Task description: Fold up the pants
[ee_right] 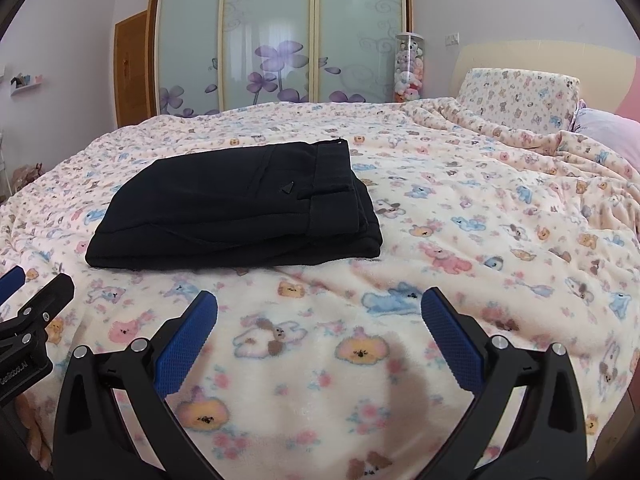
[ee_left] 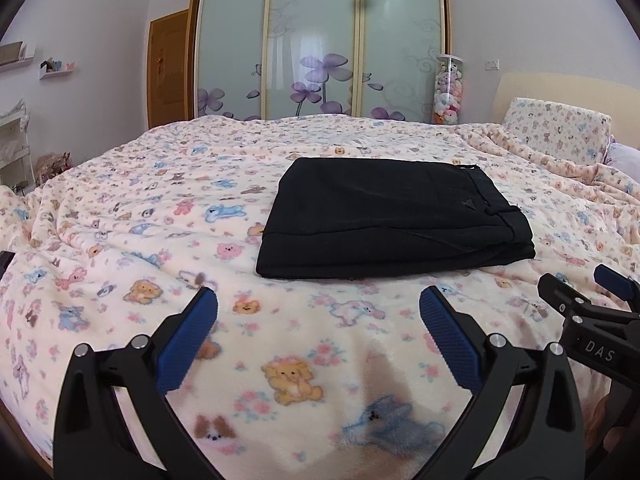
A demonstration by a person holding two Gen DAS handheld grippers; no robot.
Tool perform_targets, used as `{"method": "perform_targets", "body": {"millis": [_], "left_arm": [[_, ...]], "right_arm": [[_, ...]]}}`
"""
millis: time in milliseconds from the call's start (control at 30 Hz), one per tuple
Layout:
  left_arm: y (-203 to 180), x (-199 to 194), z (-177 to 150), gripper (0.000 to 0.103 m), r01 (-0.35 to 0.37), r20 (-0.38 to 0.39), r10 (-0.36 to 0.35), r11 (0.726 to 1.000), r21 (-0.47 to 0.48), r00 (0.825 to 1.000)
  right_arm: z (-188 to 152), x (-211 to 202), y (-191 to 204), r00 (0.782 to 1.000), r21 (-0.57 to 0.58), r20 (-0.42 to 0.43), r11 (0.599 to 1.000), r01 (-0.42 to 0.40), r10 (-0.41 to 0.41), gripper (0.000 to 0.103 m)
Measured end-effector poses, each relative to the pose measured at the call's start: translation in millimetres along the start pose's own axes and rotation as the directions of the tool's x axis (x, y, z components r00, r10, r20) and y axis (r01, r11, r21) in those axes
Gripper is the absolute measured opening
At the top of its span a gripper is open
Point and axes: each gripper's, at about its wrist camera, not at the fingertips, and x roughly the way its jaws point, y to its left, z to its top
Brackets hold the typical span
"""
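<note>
Black pants [ee_left: 392, 220] lie folded in a flat rectangle on the bed, waistband on the right side; they also show in the right wrist view [ee_right: 236, 208]. My left gripper [ee_left: 318, 300] is open and empty, held above the blanket short of the pants' near edge. My right gripper [ee_right: 319, 302] is open and empty, near the pants' right front corner. The right gripper shows at the right edge of the left wrist view [ee_left: 592, 308], and the left gripper at the left edge of the right wrist view [ee_right: 32, 300].
The bed is covered by a cream fleece blanket [ee_left: 140, 240] with animal prints. A matching pillow [ee_right: 516, 96] and bunched blanket lie at the right. Sliding wardrobe doors [ee_left: 320, 40] and a tube of plush toys [ee_left: 448, 88] stand behind the bed.
</note>
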Motion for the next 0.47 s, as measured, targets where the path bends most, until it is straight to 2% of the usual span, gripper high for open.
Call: {"method": "perform_targets", "body": {"millis": [467], "left_arm": [[-3.5, -0.4, -0.1, 0.101, 0.006, 0.006, -0.006, 1.000, 0.030, 1.000]], "right_arm": [[-2.8, 4.4, -3.0, 1.000, 0.003, -0.009, 1.000, 0.001, -0.001, 0.102]]}}
